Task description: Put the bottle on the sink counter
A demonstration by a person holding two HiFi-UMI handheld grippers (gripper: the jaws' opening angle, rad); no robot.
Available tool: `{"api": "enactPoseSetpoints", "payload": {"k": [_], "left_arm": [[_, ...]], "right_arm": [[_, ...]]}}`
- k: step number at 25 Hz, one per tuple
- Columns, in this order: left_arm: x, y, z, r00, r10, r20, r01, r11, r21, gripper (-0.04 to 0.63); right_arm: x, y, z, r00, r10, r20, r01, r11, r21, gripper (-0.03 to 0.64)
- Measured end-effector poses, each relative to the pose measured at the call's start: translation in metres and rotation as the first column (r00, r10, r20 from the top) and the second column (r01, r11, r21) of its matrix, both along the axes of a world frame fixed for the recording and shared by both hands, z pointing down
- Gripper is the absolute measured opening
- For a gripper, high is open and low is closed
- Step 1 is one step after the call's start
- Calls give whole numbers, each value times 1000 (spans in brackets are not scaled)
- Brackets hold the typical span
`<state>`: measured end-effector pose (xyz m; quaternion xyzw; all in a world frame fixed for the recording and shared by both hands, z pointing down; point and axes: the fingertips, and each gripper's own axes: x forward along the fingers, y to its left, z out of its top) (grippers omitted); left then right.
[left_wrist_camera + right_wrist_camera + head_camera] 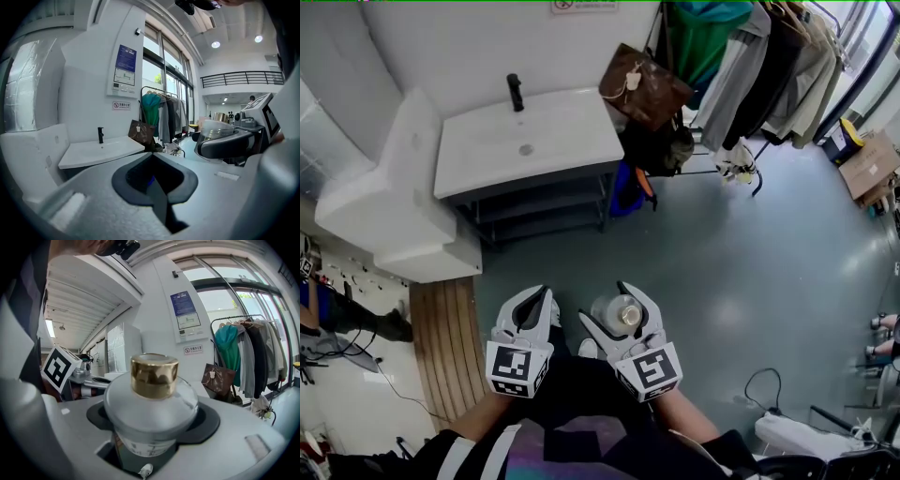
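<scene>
Transport step in hand: the right claw (604, 304) pinches the gold-capped bottle (622, 315) around its body, upright and in the air over the floor (722, 253), well apart from the white sink desk (572, 131) ahead. The left claw (540, 299) is pressed together on nothing, just beside it. Judged requirement for the next move: close on the desk, lower the bottle upright onto a flat part, then release.
</scene>
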<state>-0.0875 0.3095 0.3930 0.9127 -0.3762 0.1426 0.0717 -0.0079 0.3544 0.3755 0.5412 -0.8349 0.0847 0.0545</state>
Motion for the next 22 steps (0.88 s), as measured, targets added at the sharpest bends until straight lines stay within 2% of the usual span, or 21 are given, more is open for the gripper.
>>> {"api": "enactPoseSetpoints", "payload": {"k": [12,16,22], "left_arm": [[37,-55,9,998,64,-17,-64,998,-4,-2],[46,-81,15,995,94,-15,-94,995,-19,-2],[53,-133,8,994,102,-47,-103,995,-15,-2]], "right_arm": [[30,-46,15,998,61,-23,-61,998,-22,347],[39,-71,20,995,92,-26,-93,995,-39,347],[46,-121,14,991,127,-42,-130,990,-61,347]]}}
